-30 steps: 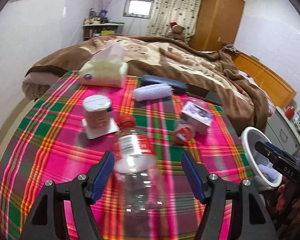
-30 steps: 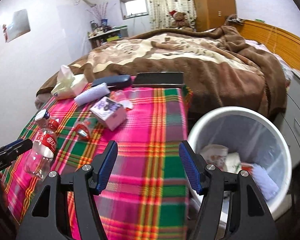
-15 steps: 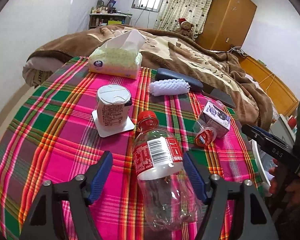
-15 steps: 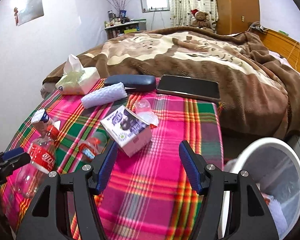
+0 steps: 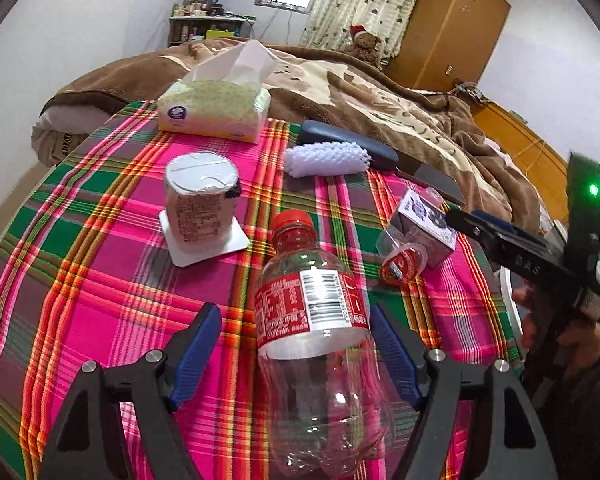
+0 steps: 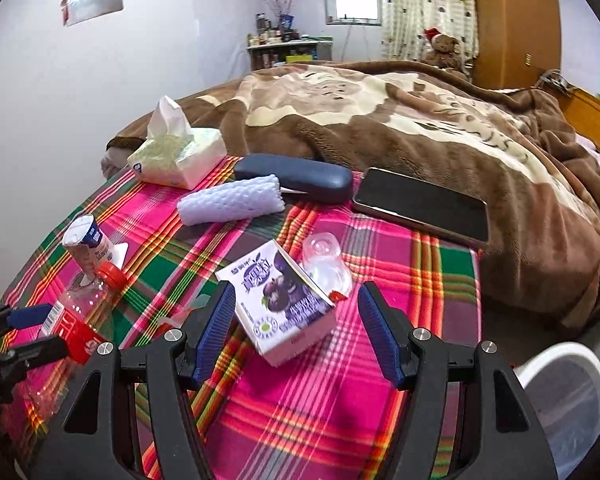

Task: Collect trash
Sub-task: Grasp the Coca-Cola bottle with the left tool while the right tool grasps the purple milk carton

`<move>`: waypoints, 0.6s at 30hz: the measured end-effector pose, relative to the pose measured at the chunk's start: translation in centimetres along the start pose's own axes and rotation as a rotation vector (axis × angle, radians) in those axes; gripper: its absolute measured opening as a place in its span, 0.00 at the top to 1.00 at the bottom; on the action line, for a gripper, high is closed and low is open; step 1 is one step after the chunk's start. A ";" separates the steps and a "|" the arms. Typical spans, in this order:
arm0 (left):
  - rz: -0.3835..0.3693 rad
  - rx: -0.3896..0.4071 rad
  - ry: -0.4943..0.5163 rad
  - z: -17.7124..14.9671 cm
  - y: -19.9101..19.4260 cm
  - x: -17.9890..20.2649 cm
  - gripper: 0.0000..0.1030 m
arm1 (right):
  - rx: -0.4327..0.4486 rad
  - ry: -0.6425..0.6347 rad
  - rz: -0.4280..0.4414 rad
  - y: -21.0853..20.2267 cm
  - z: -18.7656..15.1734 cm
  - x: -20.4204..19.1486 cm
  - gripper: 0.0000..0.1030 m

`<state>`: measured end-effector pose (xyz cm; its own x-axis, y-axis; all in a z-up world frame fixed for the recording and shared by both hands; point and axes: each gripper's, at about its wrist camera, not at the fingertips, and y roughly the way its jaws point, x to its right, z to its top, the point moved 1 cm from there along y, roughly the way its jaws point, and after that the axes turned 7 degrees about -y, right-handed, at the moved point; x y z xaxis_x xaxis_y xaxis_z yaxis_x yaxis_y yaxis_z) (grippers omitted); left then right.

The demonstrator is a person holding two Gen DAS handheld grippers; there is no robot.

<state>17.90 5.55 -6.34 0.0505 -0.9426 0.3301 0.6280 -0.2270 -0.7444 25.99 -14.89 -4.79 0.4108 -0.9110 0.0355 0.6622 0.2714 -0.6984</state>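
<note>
On the plaid cloth (image 6: 340,420) lie one bottle (image 5: 316,320), one yogurt cup (image 5: 200,204), one carton (image 6: 284,304), two clear jelly cups (image 6: 326,264) (image 5: 402,260), one tissue pack (image 5: 216,110), one white roll (image 6: 230,200), one case (image 6: 296,176) and one phone (image 6: 420,204). One bin (image 6: 572,396) stands beside it. Two grippers (image 5: 296,356) (image 6: 296,328) show.

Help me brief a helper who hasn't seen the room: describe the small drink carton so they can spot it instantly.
Start at the plaid cloth spread at the foot of the bed. Near its middle, in front of the dark phone, lies the drink carton. It is the only boxy white pack printed with purple fruit, beside clear plastic cups.
</note>
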 end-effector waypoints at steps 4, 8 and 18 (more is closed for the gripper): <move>-0.007 -0.017 0.001 -0.2 0.6 0.3 0.26 | -0.046 -0.049 0.038 1.5 0.4 -0.3 0.37; -0.019 -0.033 0.008 -0.5 1.0 0.4 0.24 | -0.082 -0.089 0.055 2.4 0.3 -0.8 0.37; 0.013 -0.051 -0.019 -0.3 2.0 -0.6 0.24 | -0.124 -0.127 0.033 3.9 0.3 -1.5 0.35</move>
<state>18.92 5.56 -8.19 0.0733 -0.9408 0.3309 0.5870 -0.2275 -0.7770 28.13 -12.34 -7.40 0.5124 -0.8534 0.0958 0.5679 0.2531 -0.7832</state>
